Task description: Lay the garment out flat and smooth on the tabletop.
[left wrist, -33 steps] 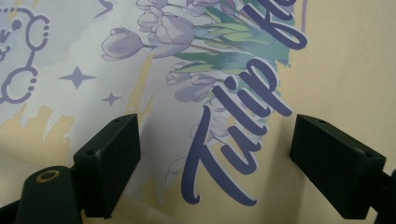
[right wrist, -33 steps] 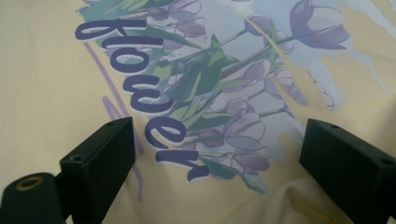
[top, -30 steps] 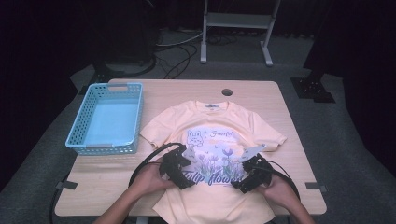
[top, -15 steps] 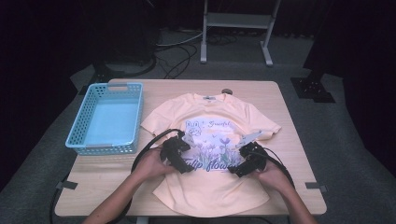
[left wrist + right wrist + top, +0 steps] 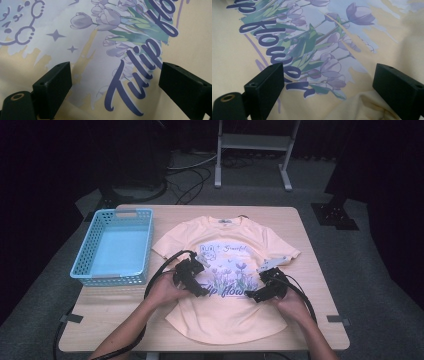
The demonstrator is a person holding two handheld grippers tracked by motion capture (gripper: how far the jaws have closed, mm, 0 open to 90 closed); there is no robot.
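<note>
T-shirt (image 5: 227,270), soft and limp, is best pinched at its hem; left gripper (image 5: 196,285) and right gripper (image 5: 255,295) are held wide open, empty.

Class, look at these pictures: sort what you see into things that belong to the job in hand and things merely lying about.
Part of the job:
- yellow T-shirt with tulip print, spread flat on the table
- left tongs, open over the print
- right tongs, open over the print

Lying about:
- blue basket, beside the shirt
- metal stand behind the table
- floor cables
</note>
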